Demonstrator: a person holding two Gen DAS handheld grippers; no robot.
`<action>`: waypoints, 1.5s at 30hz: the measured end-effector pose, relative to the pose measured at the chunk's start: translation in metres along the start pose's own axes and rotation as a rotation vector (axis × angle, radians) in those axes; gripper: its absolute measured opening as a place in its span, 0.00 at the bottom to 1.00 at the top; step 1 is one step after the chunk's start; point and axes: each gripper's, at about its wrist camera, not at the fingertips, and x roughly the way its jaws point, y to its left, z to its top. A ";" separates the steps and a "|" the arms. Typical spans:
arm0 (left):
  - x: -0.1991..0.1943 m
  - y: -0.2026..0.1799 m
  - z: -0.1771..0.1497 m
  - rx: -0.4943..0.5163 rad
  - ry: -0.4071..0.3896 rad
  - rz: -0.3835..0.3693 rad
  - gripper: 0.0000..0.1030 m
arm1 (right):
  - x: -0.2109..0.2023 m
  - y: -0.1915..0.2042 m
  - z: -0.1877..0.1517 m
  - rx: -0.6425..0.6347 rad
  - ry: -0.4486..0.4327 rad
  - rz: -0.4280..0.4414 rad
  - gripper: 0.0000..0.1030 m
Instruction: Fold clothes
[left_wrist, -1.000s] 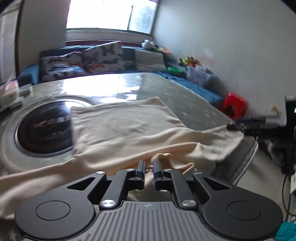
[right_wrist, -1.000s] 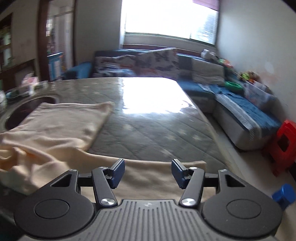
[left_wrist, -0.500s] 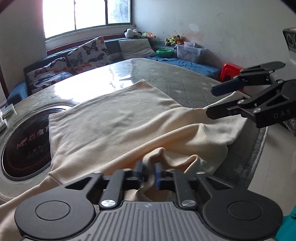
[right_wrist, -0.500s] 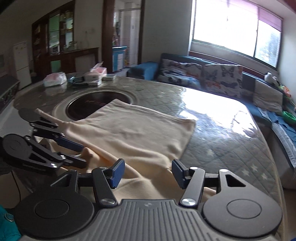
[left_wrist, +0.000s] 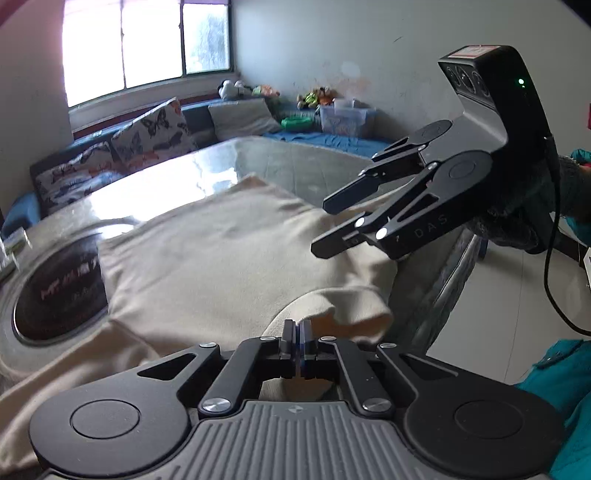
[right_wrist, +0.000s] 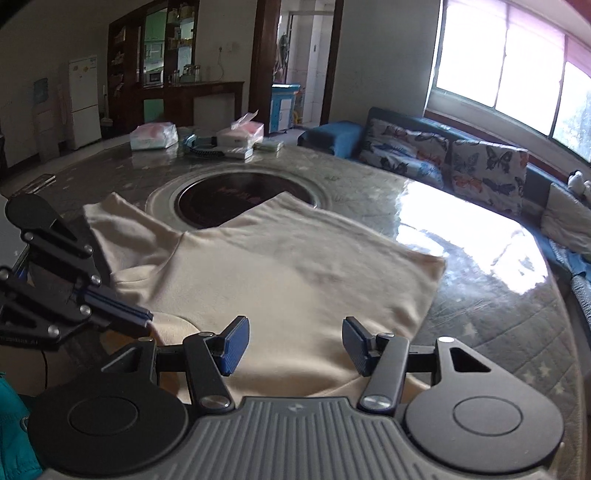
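A cream garment (left_wrist: 229, 258) lies spread on the round table, its far part flat and its near edge bunched. It also shows in the right wrist view (right_wrist: 295, 273). My left gripper (left_wrist: 298, 334) is shut on a fold of the garment's near edge and holds it lifted a little; it shows in the right wrist view (right_wrist: 146, 318) at the left. My right gripper (right_wrist: 291, 345) is open and empty, hovering over the garment's near right part. It shows in the left wrist view (left_wrist: 321, 229) above the cloth.
The round table (right_wrist: 480, 288) has a dark inset hotplate (right_wrist: 236, 199) partly under the garment. Tissue packs and boxes (right_wrist: 221, 142) sit at its far side. A blue sofa with butterfly cushions (right_wrist: 461, 162) runs behind. The table edge (left_wrist: 454, 266) drops to tiled floor at the right.
Both grippers have swung round to face across the garment. The right gripper has come in over the cloth, near the left one. The left gripper stays shut on the fold.
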 end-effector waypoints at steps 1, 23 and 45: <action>0.001 0.002 -0.002 -0.010 0.008 -0.006 0.02 | 0.006 0.004 -0.002 -0.005 0.017 0.017 0.53; 0.039 0.064 -0.002 -0.272 0.078 0.075 0.04 | 0.013 0.010 -0.025 -0.013 0.133 0.099 0.44; 0.028 0.070 -0.008 -0.308 0.070 0.052 0.05 | 0.050 -0.059 -0.003 0.125 0.137 -0.034 0.43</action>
